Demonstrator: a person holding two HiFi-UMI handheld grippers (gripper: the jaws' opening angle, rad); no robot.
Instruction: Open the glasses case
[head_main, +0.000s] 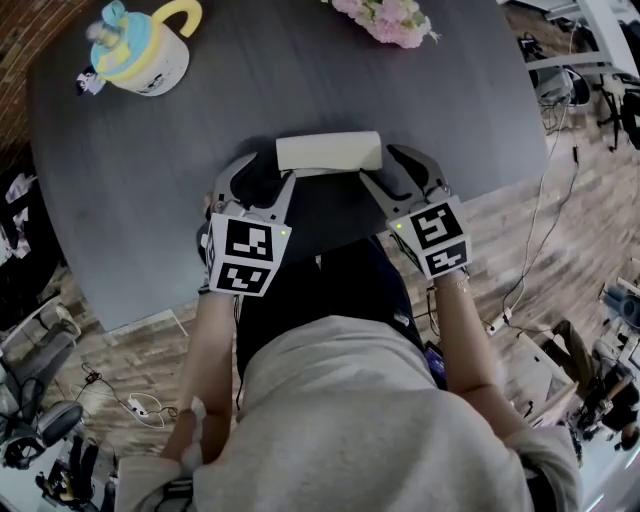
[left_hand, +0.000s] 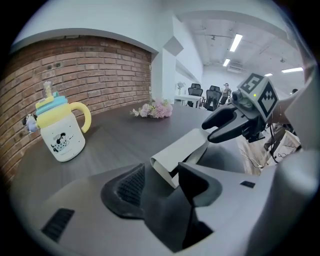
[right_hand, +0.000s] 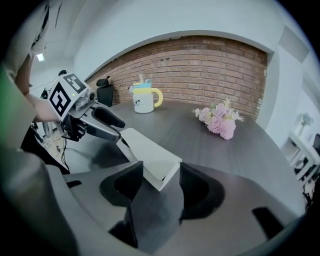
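Head view is showing the dark table (head_main: 150, 180) filling most of the frame as I am working the rig remotely, with both grippers sitting at its near edge. The left gripper (head_main: 270, 170) is reaching in from the left with its jaws spread wide. In the left gripper view the case's left end is lying between them, close against the right jaw and clear of the left one. The right gripper (head_main: 380, 163) is mirroring it on the other side. In the right gripper view its jaws are likewise standing apart, with the case's right end sitting between them and a gap showing on each side, so neither tool is clamping anything.

The pale glasses case (head_main: 328, 151) is lying flat and lengthwise between the two grippers, close to the table's near edge. A white mug (head_main: 145, 55) with a yellow handle and a blue lid is standing upright at the far left corner, well apart from the case. A bunch of pink flowers (head_main: 390, 18) is resting at the far edge.
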